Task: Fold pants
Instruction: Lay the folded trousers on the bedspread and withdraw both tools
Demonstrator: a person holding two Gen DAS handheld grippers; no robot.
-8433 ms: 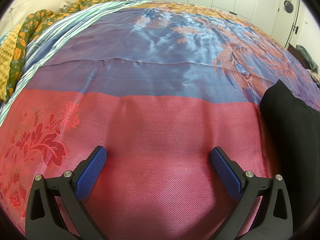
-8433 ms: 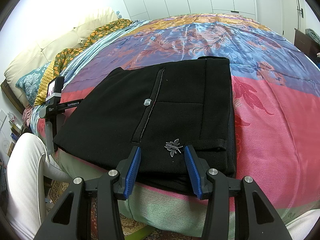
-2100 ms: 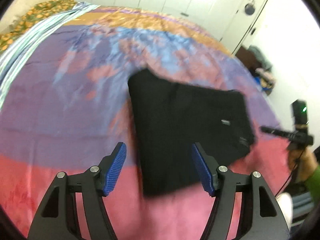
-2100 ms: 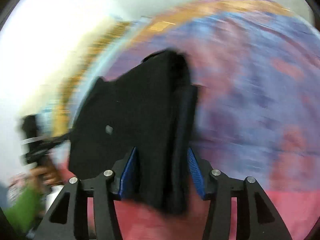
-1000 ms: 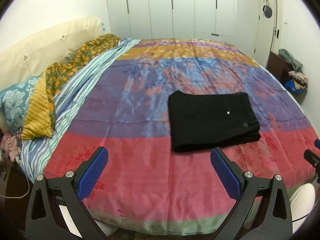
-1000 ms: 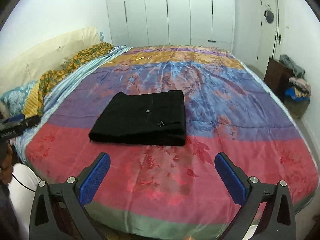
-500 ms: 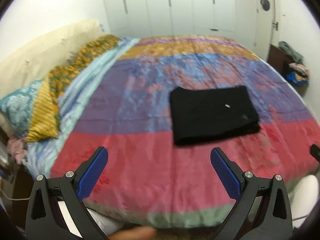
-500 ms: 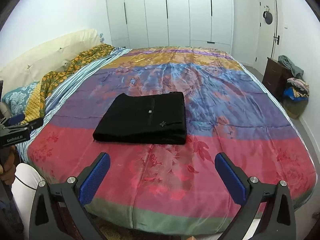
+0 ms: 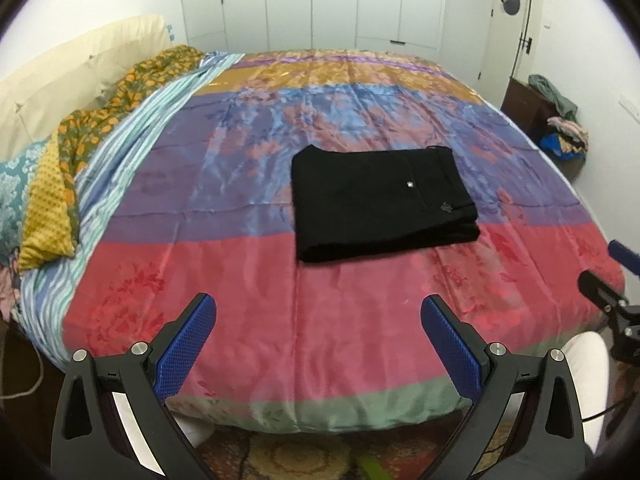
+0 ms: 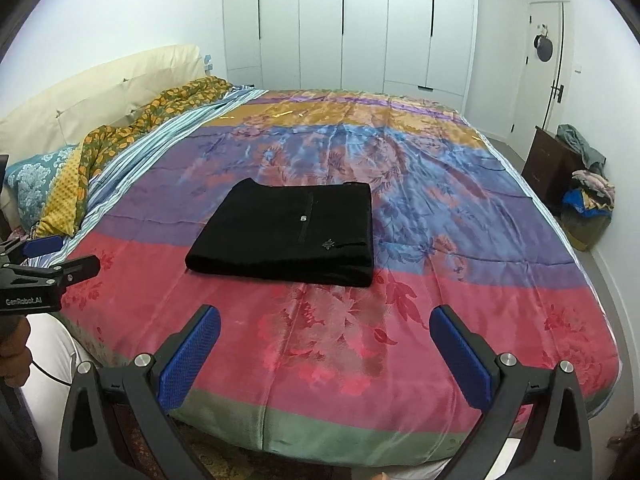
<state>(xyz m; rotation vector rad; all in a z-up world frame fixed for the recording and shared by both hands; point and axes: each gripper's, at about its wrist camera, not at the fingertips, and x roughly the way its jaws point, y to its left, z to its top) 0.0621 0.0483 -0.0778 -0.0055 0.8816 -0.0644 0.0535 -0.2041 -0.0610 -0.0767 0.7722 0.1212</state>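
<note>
The black pants (image 9: pixel 380 200) (image 10: pixel 292 236) lie folded into a flat rectangle on the colourful bedspread (image 9: pixel 248 280) (image 10: pixel 460 208), a small silver button and a metal emblem showing on top. My left gripper (image 9: pixel 318 336) hangs open over the near edge of the bed, well short of the pants, with nothing between its blue pads. My right gripper (image 10: pixel 326 344) is likewise open and empty, back from the pants over the bed's front edge. Each gripper shows at the side of the other's view.
Pillows and a patterned blanket (image 10: pixel 120 136) lie along the left side of the bed. White wardrobes (image 10: pixel 344 24) fill the far wall. A dark cabinet with a heap of clothes (image 10: pixel 580 172) stands at the right by a door. A person's white-clad leg (image 9: pixel 588 364) is at the bed's foot.
Both grippers let go of the pants and drew back from the bed with their jaws wide. The folded pants have stayed in place over the last second.
</note>
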